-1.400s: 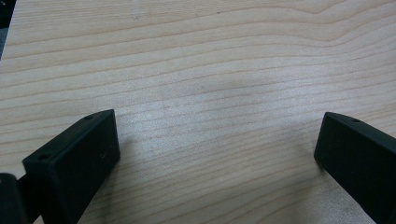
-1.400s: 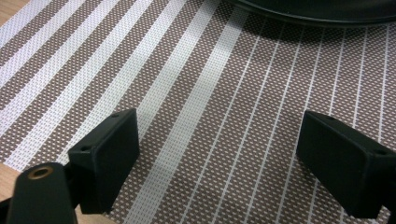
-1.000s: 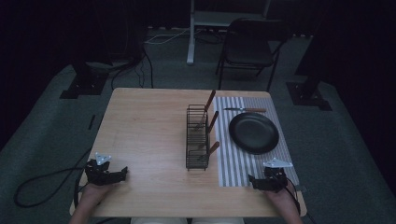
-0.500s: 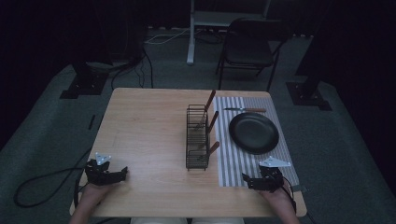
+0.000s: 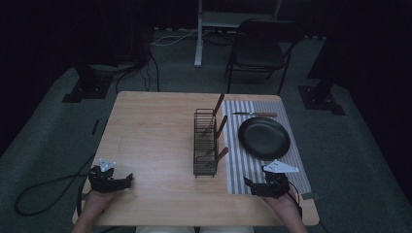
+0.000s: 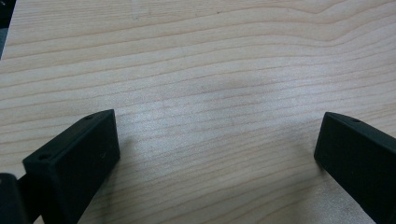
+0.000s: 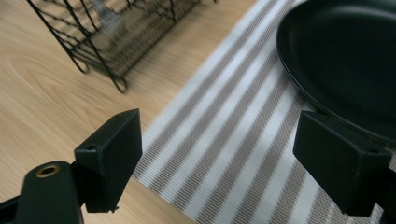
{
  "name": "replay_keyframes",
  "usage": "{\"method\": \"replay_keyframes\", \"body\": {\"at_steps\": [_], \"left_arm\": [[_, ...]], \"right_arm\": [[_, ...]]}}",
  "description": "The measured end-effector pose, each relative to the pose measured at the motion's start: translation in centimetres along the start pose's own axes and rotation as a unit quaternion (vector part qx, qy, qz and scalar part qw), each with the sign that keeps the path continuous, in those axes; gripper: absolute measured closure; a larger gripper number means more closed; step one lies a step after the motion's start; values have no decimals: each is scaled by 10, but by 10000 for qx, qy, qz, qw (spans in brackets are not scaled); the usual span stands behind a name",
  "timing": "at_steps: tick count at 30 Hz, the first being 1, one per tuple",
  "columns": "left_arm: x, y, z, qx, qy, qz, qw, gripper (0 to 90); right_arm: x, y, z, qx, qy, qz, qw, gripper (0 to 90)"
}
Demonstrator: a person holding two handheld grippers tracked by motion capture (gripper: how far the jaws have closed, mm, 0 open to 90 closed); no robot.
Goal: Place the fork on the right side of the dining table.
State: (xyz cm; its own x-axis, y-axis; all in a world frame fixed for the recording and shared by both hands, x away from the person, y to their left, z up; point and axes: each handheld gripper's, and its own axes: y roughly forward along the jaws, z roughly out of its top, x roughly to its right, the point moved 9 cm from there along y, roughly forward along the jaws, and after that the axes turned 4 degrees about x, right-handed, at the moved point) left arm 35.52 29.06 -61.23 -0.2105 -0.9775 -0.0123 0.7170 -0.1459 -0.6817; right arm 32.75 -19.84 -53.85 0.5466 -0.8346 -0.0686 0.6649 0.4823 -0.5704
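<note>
Left gripper (image 5: 111, 178) is resting spread wide and empty on the pale wooden table (image 5: 155, 131), well apart from the black wire cutlery rack (image 5: 205, 141) holding wooden-handled utensils (image 5: 218, 105). Right gripper (image 5: 266, 186) is likewise gaping wide, holding nothing, sitting over the near end of the grey-and-white striped placemat (image 7: 233, 135). Round black plate (image 7: 345, 56) is lying just ahead and to its right, the rack ahead-left. Judging from this, it is best advancing low and level, jaws straddling the plate's rim before closing.

Dim recording studio or lab — stand bases (image 5: 83, 90), floor cables (image 5: 141, 68), lone table (image 5: 150, 126), folding chair (image 5: 260, 48).
</note>
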Motion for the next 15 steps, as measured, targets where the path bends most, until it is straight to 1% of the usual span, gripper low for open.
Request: {"method": "replay_keyframes", "body": {"at_steps": [3,5,15], "left_arm": [[0,0,0,0,-2,0,10000,0],[0,0,0,0,-1,1,10000,0],[0,0,0,0,-1,0,10000,0]], "right_arm": [[-7,0,5,15,-118,20,9999,154],[-12,-1,9,75,-123,73,9999,175],[-39,-8,33,361,-320,256,9985,175]]}}
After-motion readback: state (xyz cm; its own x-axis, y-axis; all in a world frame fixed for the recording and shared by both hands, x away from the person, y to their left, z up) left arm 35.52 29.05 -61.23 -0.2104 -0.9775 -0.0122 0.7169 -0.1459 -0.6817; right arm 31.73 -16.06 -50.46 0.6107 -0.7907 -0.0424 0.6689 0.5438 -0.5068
